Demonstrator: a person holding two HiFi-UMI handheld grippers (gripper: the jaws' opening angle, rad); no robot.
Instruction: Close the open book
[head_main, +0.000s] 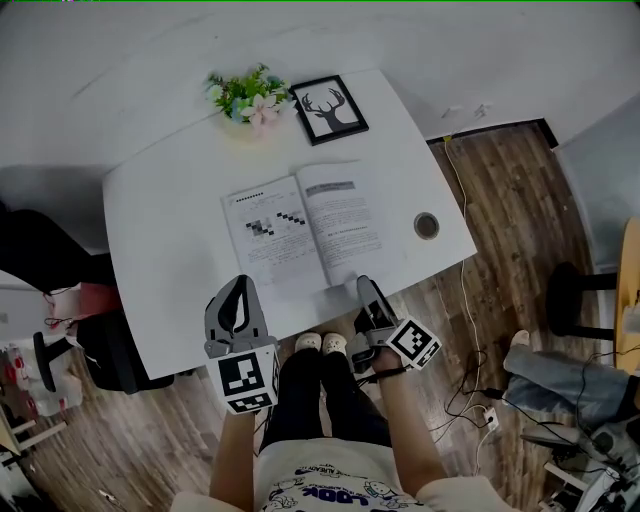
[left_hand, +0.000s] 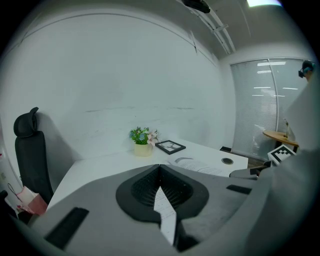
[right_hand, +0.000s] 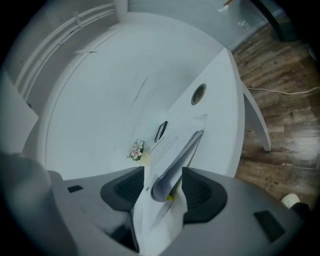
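The open book (head_main: 300, 225) lies flat in the middle of the white table (head_main: 160, 250), printed pages up. My right gripper (head_main: 362, 287) is at the book's near right corner. In the right gripper view, a curled bunch of its pages (right_hand: 172, 145) stands between the wide-set jaws of the right gripper (right_hand: 163, 172), and the pads do not clamp it. My left gripper (head_main: 240, 287) hovers by the table's near edge, just below the left page. In its own view the left gripper (left_hand: 160, 167) has its fingertips together, and the book (left_hand: 197, 166) lies ahead to the right.
A potted flower plant (head_main: 248, 95) and a framed deer picture (head_main: 329, 108) stand at the table's far side. A round cable hole (head_main: 427, 225) sits right of the book. A black chair (left_hand: 31, 150) stands at the left. Cables (head_main: 470, 300) trail over the wooden floor.
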